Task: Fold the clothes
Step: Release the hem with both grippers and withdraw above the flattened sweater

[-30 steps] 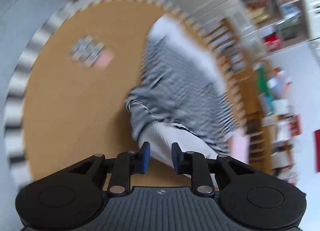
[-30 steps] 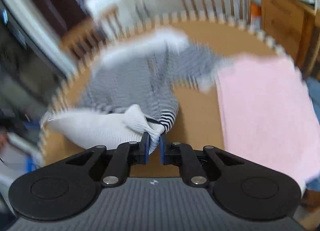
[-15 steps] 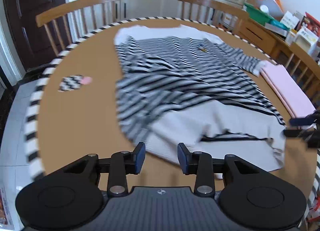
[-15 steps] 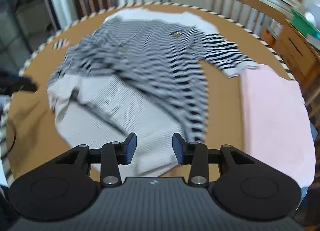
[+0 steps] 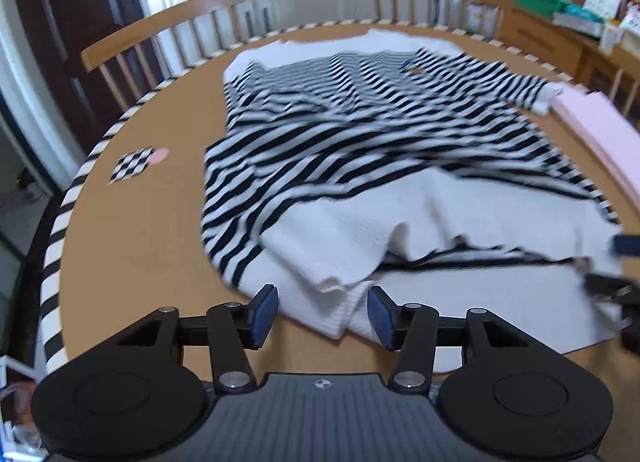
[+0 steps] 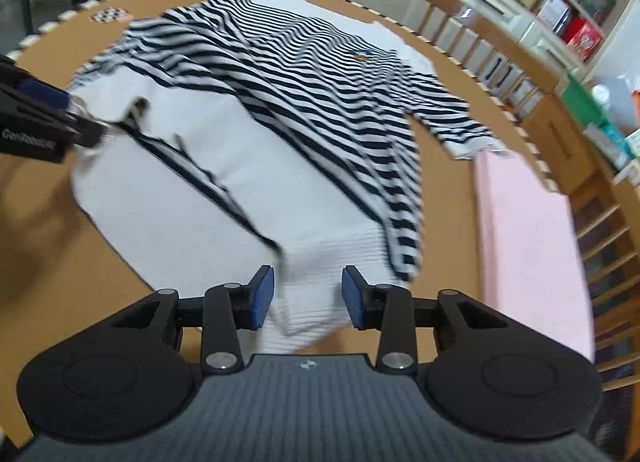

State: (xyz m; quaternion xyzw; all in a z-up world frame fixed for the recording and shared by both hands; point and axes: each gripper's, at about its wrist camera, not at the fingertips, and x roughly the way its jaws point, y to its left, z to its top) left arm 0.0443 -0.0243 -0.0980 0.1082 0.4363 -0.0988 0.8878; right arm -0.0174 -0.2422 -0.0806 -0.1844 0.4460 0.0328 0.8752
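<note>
Each handheld gripper is matte black plastic. The left gripper (image 5: 322,312) has two slim fingers faced with blue pads (image 5: 262,312), each finger carried on angular linkage arms pinned by round silver screws (image 5: 234,378). Two large round black housings flank a dark grey ribbed centre plate that bears a small round black-and-white emblem. The right gripper (image 6: 307,294) is built alike: blue pads (image 6: 354,296), silver screw heads (image 6: 394,360), twin round discs, ribbed grey plate with the same emblem. Seen from the right wrist view, the side of the left unit carries faint pale lettering, too blurred to read
</note>
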